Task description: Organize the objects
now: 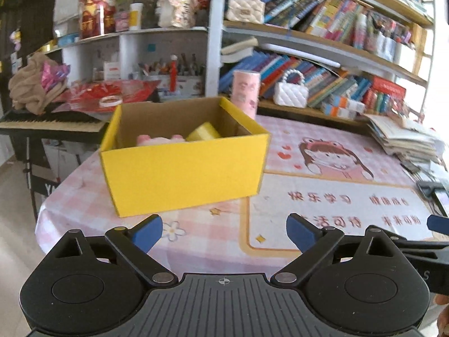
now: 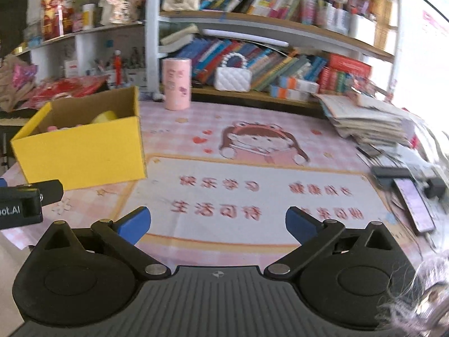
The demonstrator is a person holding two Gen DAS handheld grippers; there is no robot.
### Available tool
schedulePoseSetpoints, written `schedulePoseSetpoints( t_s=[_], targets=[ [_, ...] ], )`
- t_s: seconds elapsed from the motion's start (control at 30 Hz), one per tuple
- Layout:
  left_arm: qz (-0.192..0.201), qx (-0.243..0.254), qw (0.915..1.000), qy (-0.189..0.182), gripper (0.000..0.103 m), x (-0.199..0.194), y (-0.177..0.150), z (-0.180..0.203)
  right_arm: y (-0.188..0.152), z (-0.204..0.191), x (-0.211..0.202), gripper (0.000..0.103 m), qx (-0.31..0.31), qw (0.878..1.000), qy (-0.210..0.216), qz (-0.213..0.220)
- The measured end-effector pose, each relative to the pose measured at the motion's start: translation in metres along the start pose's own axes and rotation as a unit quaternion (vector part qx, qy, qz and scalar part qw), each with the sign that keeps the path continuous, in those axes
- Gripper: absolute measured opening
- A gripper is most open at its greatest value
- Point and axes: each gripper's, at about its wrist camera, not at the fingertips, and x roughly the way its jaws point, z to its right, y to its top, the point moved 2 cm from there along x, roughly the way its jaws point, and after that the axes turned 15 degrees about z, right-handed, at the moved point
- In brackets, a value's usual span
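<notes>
Two grippers are seen over a pink checked tablecloth (image 2: 196,118), both spread wide with nothing between the blue pads. No earlier view is given, so only the present state is stated.

Surroundings: a yellow cardboard box (image 1: 182,168) is set near the table's left end, open on top. Inside it a pink soft toy (image 1: 157,139) and a yellow roll (image 1: 203,132) are partly visible; the rest of the contents is hidden by the front wall. A pink cylindrical canister (image 2: 177,84) is stood upright behind the box, at the table's far edge. A stack of papers and booklets (image 2: 364,120) is piled at the far right, and a phone (image 2: 415,205) is laid near the right edge. A white quilted handbag (image 2: 232,78) is kept on the lower shelf of a crowded bookshelf (image 2: 280,28) behind the table. A keyboard (image 1: 50,120) is seen left of the table.

Pose: the left gripper (image 1: 224,233) is angled downward, pointed at the box's front wall, not touching it. The right gripper (image 2: 218,221) is angled downward over the printed centre of the cloth, just beside the left one.

Room: the centre of the cloth is unobstructed; the near table edge is rounded at the left corner, close to the box.
</notes>
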Motion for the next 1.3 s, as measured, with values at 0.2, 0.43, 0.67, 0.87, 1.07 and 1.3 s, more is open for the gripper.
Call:
schedulePoseSetpoints(
  t_s=[0.2,0.43,0.67,0.87,1.07,1.3],
  targets=[
    [-0.007,0.021,0.9996,-0.018,0.097,0.001,-0.004,0.027,-0.004,0.021,-0.011,0.103,0.013,0.999,-0.039,-0.005],
    [-0.013,0.049,0.9985,-0.021,0.097,0.005,-0.006,0.051,-0.008,0.044,-0.016,0.103,0.026,0.997,-0.066,-0.010],
    [-0.019,0.074,0.9965,-0.034,0.102,0.002,-0.011,0.073,-0.014,0.062,-0.018,0.103,0.040,0.995,-0.084,-0.021],
    [-0.028,0.083,0.9957,-0.030,0.102,0.001,-0.014,0.083,-0.017,0.069,-0.021,0.103,0.041,0.994,-0.093,-0.028],
    [-0.030,0.090,0.9953,-0.021,0.102,-0.001,-0.017,0.088,-0.019,0.072,-0.023,0.103,0.046,0.994,-0.097,-0.032],
    [-0.035,0.087,0.9955,-0.012,0.102,-0.002,-0.018,0.084,-0.020,0.069,-0.022,0.103,0.045,0.994,-0.094,-0.036]
  ],
)
